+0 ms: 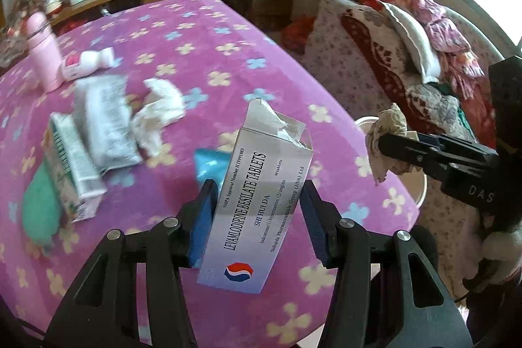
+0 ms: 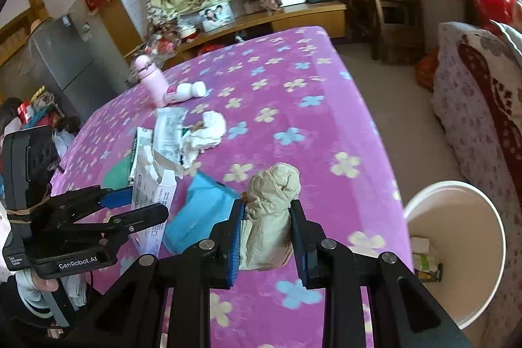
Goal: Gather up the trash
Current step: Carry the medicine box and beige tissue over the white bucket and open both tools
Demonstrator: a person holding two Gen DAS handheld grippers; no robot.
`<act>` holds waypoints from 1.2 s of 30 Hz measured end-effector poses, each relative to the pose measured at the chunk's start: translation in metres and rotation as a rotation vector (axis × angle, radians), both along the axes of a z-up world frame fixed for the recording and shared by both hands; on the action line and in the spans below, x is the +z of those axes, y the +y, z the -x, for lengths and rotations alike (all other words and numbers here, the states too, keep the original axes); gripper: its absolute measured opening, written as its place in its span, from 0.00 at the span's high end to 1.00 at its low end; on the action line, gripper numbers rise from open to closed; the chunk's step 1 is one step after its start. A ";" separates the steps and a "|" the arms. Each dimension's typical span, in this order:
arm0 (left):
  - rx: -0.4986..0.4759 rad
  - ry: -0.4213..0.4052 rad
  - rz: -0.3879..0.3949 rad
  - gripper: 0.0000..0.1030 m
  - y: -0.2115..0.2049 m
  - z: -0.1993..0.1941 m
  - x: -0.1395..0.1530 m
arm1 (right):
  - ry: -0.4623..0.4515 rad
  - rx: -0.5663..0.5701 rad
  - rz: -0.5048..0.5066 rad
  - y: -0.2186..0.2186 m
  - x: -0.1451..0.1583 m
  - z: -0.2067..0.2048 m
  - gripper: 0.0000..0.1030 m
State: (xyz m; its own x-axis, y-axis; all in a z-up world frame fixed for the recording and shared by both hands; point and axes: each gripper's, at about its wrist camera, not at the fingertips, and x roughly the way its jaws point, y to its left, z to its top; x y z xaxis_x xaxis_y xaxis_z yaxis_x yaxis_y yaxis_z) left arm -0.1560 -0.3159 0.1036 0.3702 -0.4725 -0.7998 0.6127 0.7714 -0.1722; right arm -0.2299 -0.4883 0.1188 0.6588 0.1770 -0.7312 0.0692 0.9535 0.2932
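My left gripper (image 1: 257,194) is shut on a torn white medicine box (image 1: 257,201) and holds it above the purple flowered table. It also shows in the right wrist view (image 2: 137,204) with the box (image 2: 156,194). My right gripper (image 2: 266,211) is shut on a crumpled beige tissue (image 2: 270,211), held above the table's right edge; in the left wrist view it (image 1: 385,149) holds the tissue (image 1: 388,136) over a white bin (image 1: 421,188). The white bin (image 2: 456,194) stands on the floor to the right, with some trash inside.
On the table (image 2: 293,80) lie a white crumpled tissue (image 2: 208,132), a blue packet (image 2: 199,211), a silver sachet (image 1: 104,123), a toothpaste box (image 1: 75,165), a green cloth (image 1: 39,204), a small white bottle (image 2: 186,92) and a pink flask (image 2: 150,80). A sofa (image 2: 483,106) stands right.
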 end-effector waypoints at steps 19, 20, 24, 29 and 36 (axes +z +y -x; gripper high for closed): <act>-0.164 0.009 0.016 0.51 -0.130 0.020 0.001 | 0.028 -0.214 0.048 -0.097 -0.010 0.055 0.75; -0.170 0.011 0.015 0.51 -0.135 0.021 0.000 | 0.031 -0.224 0.050 -0.101 -0.012 0.057 0.75; -0.188 0.019 0.013 0.51 -0.157 0.023 -0.004 | 0.049 -0.262 0.044 -0.120 -0.021 0.064 0.75; -0.204 0.031 0.009 0.51 -0.179 0.023 -0.010 | 0.060 -0.298 0.049 -0.134 -0.028 0.071 0.75; -0.222 0.041 0.008 0.51 -0.202 0.024 -0.017 | 0.078 -0.335 0.044 -0.153 -0.039 0.078 0.75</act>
